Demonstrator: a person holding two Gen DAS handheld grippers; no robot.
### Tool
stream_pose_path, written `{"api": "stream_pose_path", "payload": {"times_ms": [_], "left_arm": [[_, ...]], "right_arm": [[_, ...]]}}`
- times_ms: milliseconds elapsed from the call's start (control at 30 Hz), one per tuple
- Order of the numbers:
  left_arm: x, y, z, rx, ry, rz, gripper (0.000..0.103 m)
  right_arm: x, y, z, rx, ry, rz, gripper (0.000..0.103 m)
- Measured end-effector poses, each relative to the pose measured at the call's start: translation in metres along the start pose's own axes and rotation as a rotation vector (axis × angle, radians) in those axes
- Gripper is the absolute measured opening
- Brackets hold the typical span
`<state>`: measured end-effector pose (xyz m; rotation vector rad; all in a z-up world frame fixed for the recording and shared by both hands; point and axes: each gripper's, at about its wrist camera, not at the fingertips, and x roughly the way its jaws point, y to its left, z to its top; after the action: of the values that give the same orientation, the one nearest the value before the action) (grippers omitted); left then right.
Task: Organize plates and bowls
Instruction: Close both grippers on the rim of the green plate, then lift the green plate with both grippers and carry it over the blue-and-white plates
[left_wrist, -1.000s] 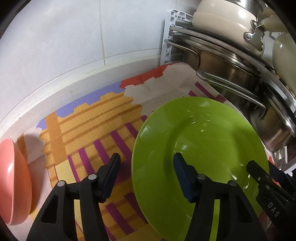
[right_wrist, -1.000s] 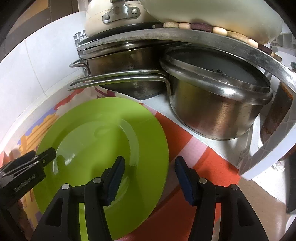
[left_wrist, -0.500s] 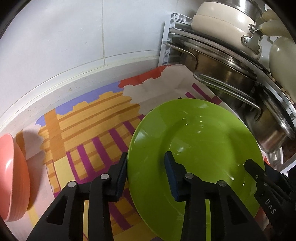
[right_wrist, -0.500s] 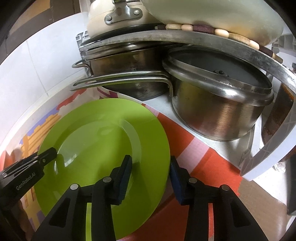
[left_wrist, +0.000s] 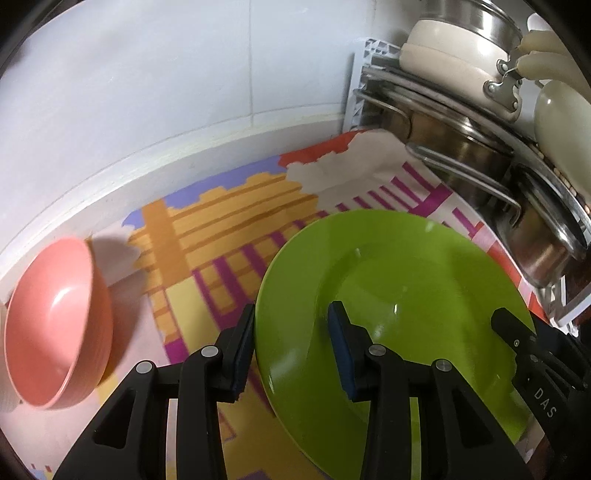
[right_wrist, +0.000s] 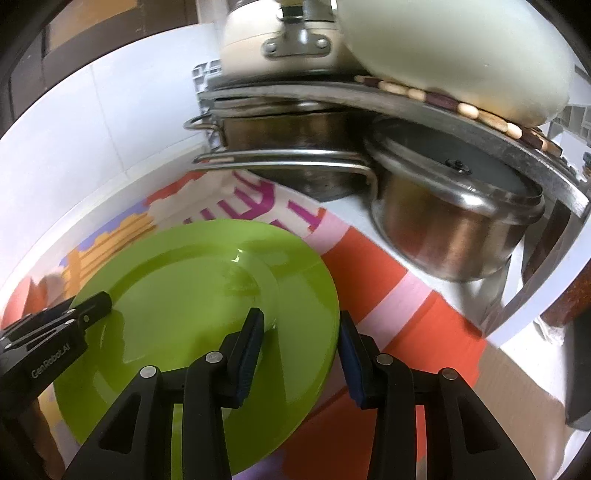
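A large green plate (left_wrist: 399, 302) is held tilted above the patterned mat (left_wrist: 207, 236). My left gripper (left_wrist: 291, 347) is shut on the plate's left rim, one finger under it and one on top. My right gripper (right_wrist: 301, 350) is shut on the plate's right rim (right_wrist: 325, 306) in the same way; the plate also fills the right wrist view (right_wrist: 192, 302). A pink bowl (left_wrist: 55, 325) sits at the left on the mat near the wall. Each gripper shows at the edge of the other's view.
A white rack (right_wrist: 517, 317) at the right holds steel pots (right_wrist: 454, 225) below and cream cookware (right_wrist: 454, 51) above. A white tiled wall (left_wrist: 147, 92) runs behind the mat. Pot handles (left_wrist: 465, 177) stick out toward the plate.
Both grippers closed onto the plate's rims, then lifted and drew it back from the rack. The pink bowl came further into the left wrist view.
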<state>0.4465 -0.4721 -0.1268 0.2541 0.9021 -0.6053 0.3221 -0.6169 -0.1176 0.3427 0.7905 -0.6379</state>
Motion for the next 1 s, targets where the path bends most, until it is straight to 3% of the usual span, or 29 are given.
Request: {"api": "stream_pose_path", "payload": {"times_ms": [300, 567, 1000], "left_arm": [[0.005, 0.000, -0.008, 0.037, 0.038, -0.003, 0.039], [0.014, 0.000, -0.004, 0.088, 0.046, -0.001, 0.042], [0.020, 0.000, 0.004, 0.066, 0.049, -0.014, 0.040]], "right_arm": [[0.011, 0.004, -0.006, -0.012, 0.084, 0.017, 0.041], [0.013, 0.010, -0.002, -0.087, 0.088, -0.018, 0.042], [0.028, 0.008, 0.011, -0.095, 0.100, -0.012, 0.042]]}}
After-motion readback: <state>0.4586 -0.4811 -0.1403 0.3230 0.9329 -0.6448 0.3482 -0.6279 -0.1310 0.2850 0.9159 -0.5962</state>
